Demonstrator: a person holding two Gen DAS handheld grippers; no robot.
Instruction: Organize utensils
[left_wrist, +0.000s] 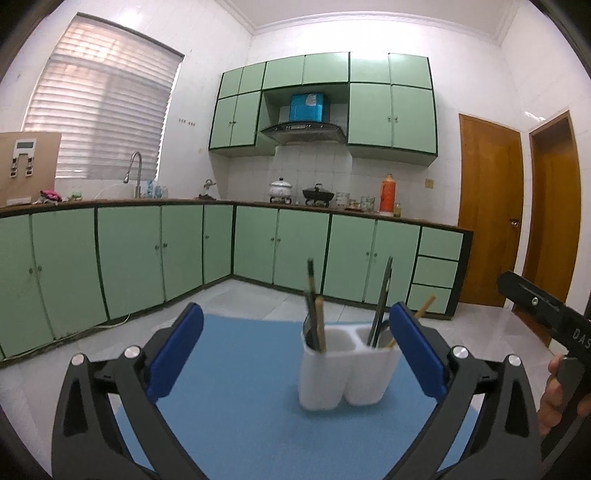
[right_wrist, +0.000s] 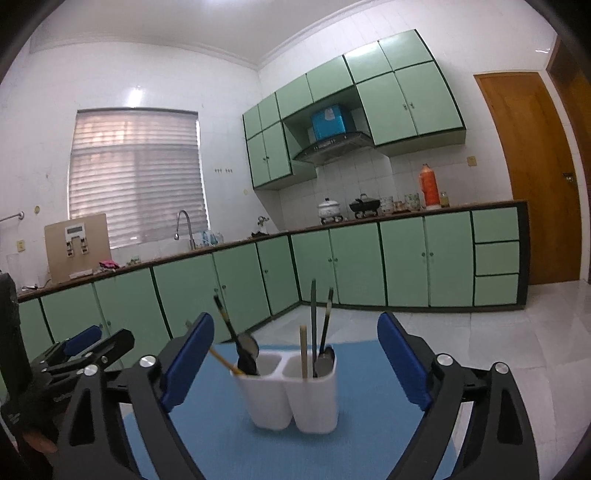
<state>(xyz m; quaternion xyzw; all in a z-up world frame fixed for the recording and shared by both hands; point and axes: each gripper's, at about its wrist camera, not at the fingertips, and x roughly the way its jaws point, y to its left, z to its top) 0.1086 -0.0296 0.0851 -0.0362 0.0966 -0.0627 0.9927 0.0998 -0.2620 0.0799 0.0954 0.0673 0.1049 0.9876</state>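
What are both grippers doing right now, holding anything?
Left gripper: jaws open, holding nothing.
Right gripper: jaws open, holding nothing; the white holder stands free ahead.

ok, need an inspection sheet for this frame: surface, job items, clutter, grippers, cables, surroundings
Surface: blue mat, only the holder stands on it.
Job's things: white two-compartment utensil holder upright; both compartments hold utensils, among them spoons and wooden chopsticks, handles leaning.
Clutter: nothing seen on the mat.
Grippers: left gripper open, right gripper open, nothing between the pads; holder stands ahead of both.
Cables: one cord along the floor by the base cabinets.
Surroundings: green cabinets, countertop with faucet, pots, orange thermos, range hood, wooden doors, window blind.
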